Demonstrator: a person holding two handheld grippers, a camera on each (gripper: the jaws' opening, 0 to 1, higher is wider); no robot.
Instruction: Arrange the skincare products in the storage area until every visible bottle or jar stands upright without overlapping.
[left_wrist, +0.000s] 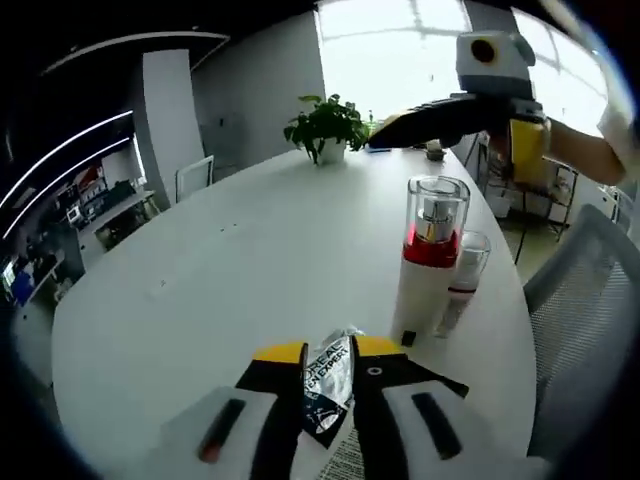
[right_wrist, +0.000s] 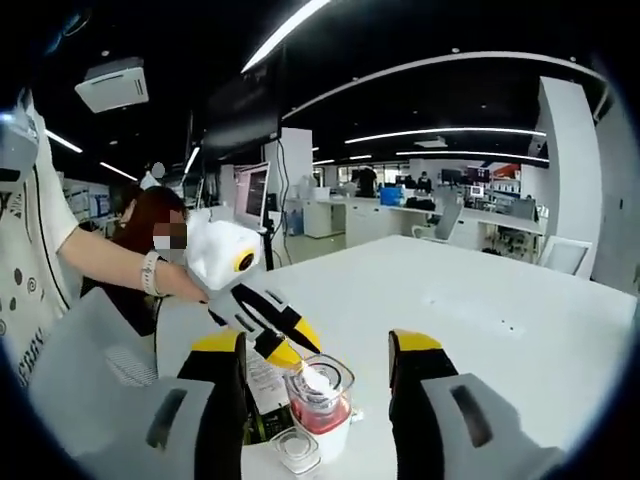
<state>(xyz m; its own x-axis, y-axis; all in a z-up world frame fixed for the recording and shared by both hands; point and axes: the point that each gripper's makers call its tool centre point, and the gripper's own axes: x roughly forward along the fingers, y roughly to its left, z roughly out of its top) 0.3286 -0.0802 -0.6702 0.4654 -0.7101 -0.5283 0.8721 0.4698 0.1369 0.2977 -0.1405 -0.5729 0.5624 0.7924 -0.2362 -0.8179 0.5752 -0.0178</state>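
While the left gripper (left_wrist: 330, 375) is clamped on a crinkled silver sachet (left_wrist: 328, 385) low over the white table (left_wrist: 230, 280), the right gripper (right_wrist: 315, 350) hangs with its jaws spread wide above a pump bottle (left_wrist: 428, 265) with a red band and clear cap. A small clear bottle (left_wrist: 462, 280) stands touching that bottle's side. A potted plant (left_wrist: 325, 128) sits at the table's far end.
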